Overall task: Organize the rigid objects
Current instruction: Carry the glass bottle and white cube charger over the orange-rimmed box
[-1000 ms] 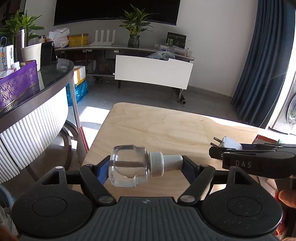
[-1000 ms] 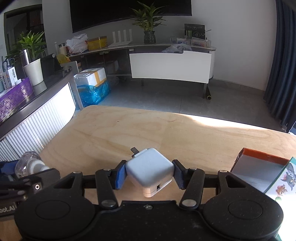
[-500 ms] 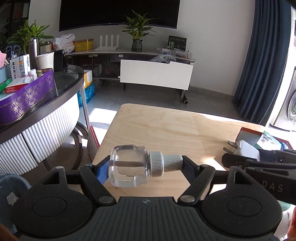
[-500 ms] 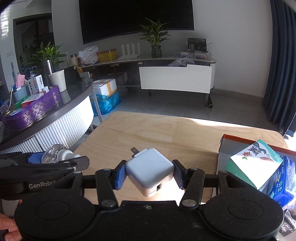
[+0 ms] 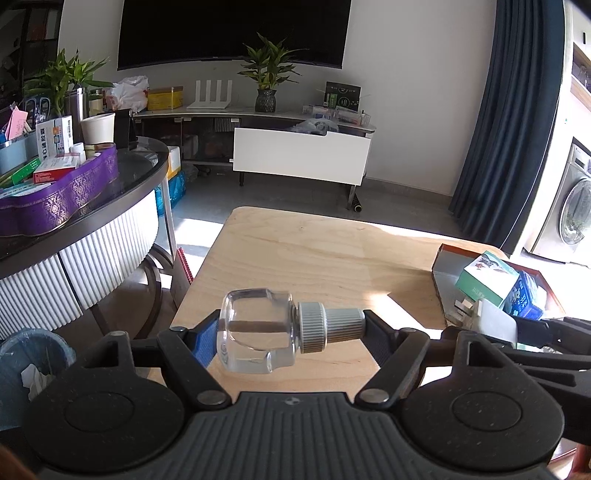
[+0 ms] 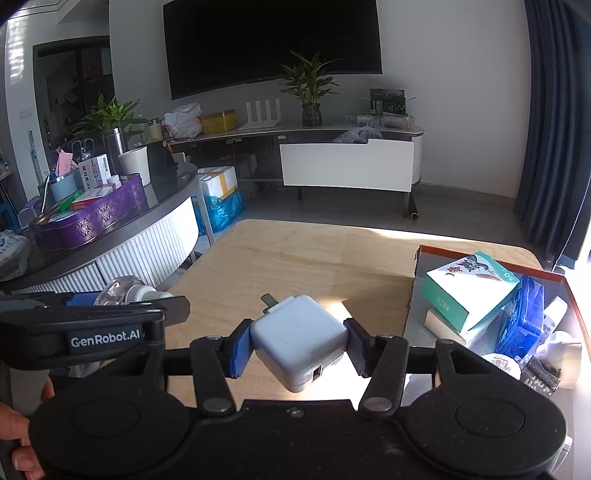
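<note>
The pale wooden tabletop [image 5: 314,254] carries an open orange-rimmed cardboard box [image 6: 436,254] at its right side, holding a teal cartoon-printed carton [image 6: 469,288] and a blue packet [image 6: 521,317]. Above the tabletop, the left gripper [image 5: 291,328] has its jaws clamped on a clear glass bottle with a ribbed silver cap [image 5: 258,328], lying sideways. The right gripper [image 6: 295,347] has its jaws clamped on a white square plug charger [image 6: 299,339], just left of the box.

White walls, dark wall-mounted television [image 5: 232,33], low white cabinet [image 5: 301,155], navy curtain [image 5: 509,122], grey floor [image 5: 295,199], sunlit wooden table [image 5: 314,258]
</note>
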Demonstrator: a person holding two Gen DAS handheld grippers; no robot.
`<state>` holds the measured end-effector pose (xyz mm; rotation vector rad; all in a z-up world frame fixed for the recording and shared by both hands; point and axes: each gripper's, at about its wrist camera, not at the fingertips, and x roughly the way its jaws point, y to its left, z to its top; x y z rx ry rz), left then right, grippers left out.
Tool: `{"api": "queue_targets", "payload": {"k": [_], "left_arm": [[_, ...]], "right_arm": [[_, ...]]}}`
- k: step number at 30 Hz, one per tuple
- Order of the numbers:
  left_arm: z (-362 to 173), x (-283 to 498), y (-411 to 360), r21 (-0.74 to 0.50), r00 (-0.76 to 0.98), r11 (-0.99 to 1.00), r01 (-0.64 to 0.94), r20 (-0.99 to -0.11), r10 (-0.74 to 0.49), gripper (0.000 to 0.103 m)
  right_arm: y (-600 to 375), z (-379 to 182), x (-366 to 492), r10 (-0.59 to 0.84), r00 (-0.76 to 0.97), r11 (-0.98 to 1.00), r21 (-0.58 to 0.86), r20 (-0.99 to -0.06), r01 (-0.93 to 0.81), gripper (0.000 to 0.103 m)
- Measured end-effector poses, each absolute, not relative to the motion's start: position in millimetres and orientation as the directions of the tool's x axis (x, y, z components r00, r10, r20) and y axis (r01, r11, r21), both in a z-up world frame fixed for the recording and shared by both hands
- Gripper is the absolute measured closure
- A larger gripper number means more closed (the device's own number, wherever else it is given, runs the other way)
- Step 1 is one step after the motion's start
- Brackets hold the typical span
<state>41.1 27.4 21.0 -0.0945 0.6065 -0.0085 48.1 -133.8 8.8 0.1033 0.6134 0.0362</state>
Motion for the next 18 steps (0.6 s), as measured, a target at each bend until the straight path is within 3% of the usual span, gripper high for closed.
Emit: {"api": "queue_targets", "payload": {"k": [18], "left_arm": [[25, 5, 4, -0.095, 0.834, 0.995, 0.039, -0.545, -0.085, 0.024]], "right_arm": [[-153, 22, -9, 0.016, 0.852, 0.993, 0.107, -0.524, 0.047, 0.039]]}}
